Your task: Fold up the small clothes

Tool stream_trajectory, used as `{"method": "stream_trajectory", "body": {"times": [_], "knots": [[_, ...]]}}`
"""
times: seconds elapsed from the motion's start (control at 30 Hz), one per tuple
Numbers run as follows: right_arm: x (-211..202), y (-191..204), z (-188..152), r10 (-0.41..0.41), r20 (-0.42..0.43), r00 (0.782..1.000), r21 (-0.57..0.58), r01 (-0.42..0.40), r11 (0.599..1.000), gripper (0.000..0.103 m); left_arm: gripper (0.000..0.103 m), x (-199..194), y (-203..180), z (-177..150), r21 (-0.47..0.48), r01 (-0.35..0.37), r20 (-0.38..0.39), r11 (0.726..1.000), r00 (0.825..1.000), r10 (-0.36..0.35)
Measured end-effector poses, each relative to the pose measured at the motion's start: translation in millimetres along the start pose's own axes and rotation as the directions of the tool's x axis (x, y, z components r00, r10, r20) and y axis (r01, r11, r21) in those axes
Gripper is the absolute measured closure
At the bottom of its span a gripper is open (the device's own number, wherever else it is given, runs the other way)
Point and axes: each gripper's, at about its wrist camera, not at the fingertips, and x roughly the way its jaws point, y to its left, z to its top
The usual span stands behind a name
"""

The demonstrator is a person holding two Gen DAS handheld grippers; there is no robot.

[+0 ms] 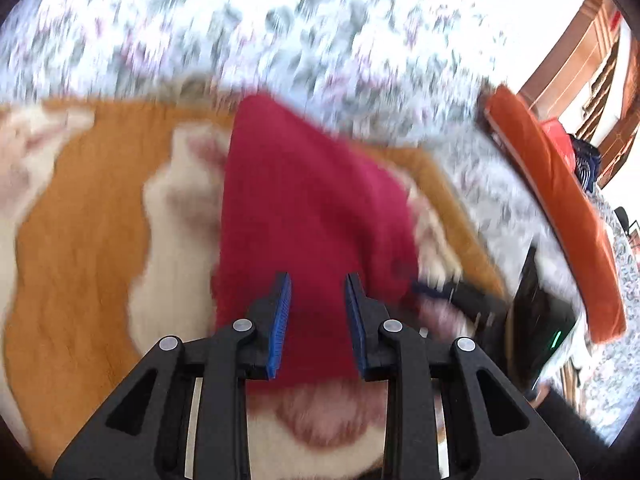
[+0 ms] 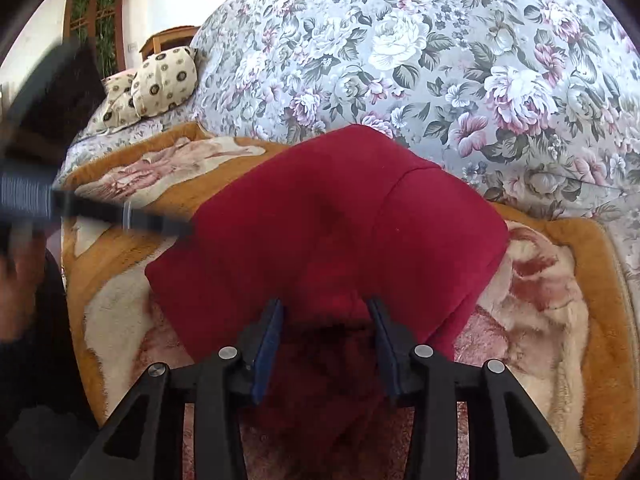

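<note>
A dark red garment [image 2: 340,216] lies partly folded on an orange and cream blanket [image 2: 540,280]. It also shows in the blurred left wrist view [image 1: 312,208]. My right gripper [image 2: 326,306] is open, its blue-padded fingers [image 2: 272,320] just above the garment's near edge, holding nothing. My left gripper [image 1: 318,280] is open over the garment's near part, with red cloth seen between its fingers [image 1: 282,304]. The left gripper also appears as a blurred dark shape [image 2: 100,208] at the garment's left edge in the right wrist view.
A floral bedspread [image 2: 400,60] covers the bed behind the blanket [image 1: 80,240]. Patterned pillows [image 2: 160,80] lie at the far left. An orange cushion [image 1: 560,208] and wooden furniture [image 1: 580,60] stand at the right of the left wrist view.
</note>
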Motion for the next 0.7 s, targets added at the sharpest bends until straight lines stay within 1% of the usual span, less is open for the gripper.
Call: {"method": "stream_trajectory", "body": {"times": [0.07,0.13,0.17,0.2,0.27,0.3,0.37,0.47,0.5,0.53,0.57,0.6,0.63,0.7], "knots": [[-2.4,-10.0,-2.0,0.043,0.017,0.999,0.046,-0.044,0.998,0.062,0.078,5.6,-0.1,26.5,-0.017,-0.026,0.020,1.000,0.999,0.026],[-11.0,-25.4,-9.0,0.057,0.041,0.998,0.093,-0.060,0.994,0.063,0.078,19.4,5.7,50.0,-0.050,-0.044,0.023,0.998,0.999,0.045],[-15.3,-29.4,-13.1,0.052,0.053,0.997,0.115,-0.058,0.992,0.065,0.078,28.6,10.0,59.9,-0.069,-0.038,0.018,0.997,0.999,0.040],[-18.9,-32.3,-14.9,0.040,0.067,0.997,0.139,-0.049,0.989,0.069,0.078,42.2,15.5,72.2,-0.094,-0.024,0.007,0.995,1.000,0.025],[-22.5,-39.0,-17.9,0.032,0.088,0.996,0.186,-0.048,0.981,0.072,0.078,66.0,23.6,89.1,-0.123,-0.002,-0.010,0.992,1.000,0.001],[-21.6,-37.4,-17.9,0.021,0.083,0.996,0.185,-0.036,0.982,0.074,0.078,77.3,27.1,95.3,-0.128,0.006,-0.021,0.992,1.000,-0.008],[-19.6,-33.7,-16.8,0.010,0.075,0.997,0.170,-0.023,0.985,0.073,0.078,106.0,34.5,110.1,-0.142,-0.009,-0.051,0.990,0.999,0.002],[-19.6,-41.7,-17.9,0.036,0.089,0.995,0.211,-0.054,0.976,0.075,0.078,150.3,54.5,122.0,-0.210,-0.035,-0.117,0.977,0.993,0.010],[-19.3,-43.6,-18.4,0.042,0.091,0.995,0.221,-0.061,0.973,0.075,0.078,166.9,64.9,121.5,-0.247,-0.061,-0.167,0.967,0.986,0.019],[-18.9,-44.5,-18.6,0.046,0.091,0.995,0.226,-0.066,0.972,0.075,0.079,179.7,76.2,119.3,-0.290,-0.050,-0.185,0.956,0.983,-0.005],[-17.3,-44.2,-18.1,0.045,0.085,0.995,0.226,-0.063,0.972,0.075,0.085,183.3,82.4,120.2,-0.310,-0.034,-0.171,0.950,0.985,-0.021],[-15.7,-43.7,-17.3,0.043,0.077,0.996,0.221,-0.059,0.973,0.075,0.089,185.5,87.9,121.1,-0.334,-0.040,-0.179,0.942,0.984,-0.022],[-14.4,-42.2,-16.4,0.038,0.069,0.997,0.216,-0.052,0.975,0.075,0.089,185.1,88.4,121.2,-0.337,-0.041,-0.183,0.941,0.983,-0.022],[-15.4,-41.3,-16.9,0.034,0.067,0.997,0.215,-0.048,0.976,0.075,0.089,180.6,81.4,121.8,-0.297,-0.059,-0.186,0.953,0.982,0.002]]}}
